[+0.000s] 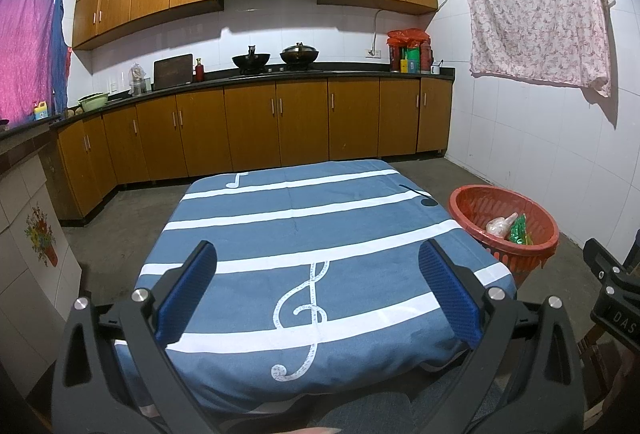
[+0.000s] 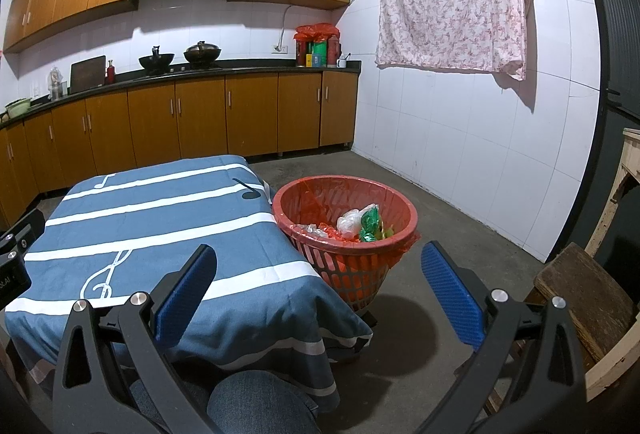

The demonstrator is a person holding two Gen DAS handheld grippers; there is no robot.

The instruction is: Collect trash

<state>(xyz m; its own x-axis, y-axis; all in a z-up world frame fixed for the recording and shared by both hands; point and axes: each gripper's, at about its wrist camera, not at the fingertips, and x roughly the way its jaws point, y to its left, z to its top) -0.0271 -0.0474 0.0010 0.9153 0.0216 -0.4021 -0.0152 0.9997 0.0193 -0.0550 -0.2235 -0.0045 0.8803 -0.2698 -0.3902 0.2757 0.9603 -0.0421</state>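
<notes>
1. Left wrist view: the left tool (image 1: 318,290) hangs spread wide and empty over the bare bench (image 1: 248,234); the trash (image 1: 510,228) lies in the red basket (image 1: 472,212) beside it.
2. Right wrist view: the right tool (image 2: 319,290) is likewise spread and empty near the red basket (image 2: 344,266); a careless swing could tip it, spilling the trash (image 2: 360,222).

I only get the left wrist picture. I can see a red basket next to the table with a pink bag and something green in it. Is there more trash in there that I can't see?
Observer: Yes. The right wrist view looks deeper into the red basket; a clear crumpled wrapper lies left of the pale bag.
Operator: Is the right gripper holding anything?
Observer: No. The right gripper is open, with nothing between its blue pads.
Operator: What's beside the basket on the far side?
Observer: A worn wooden stool stands at the right, apart from the basket.
</notes>
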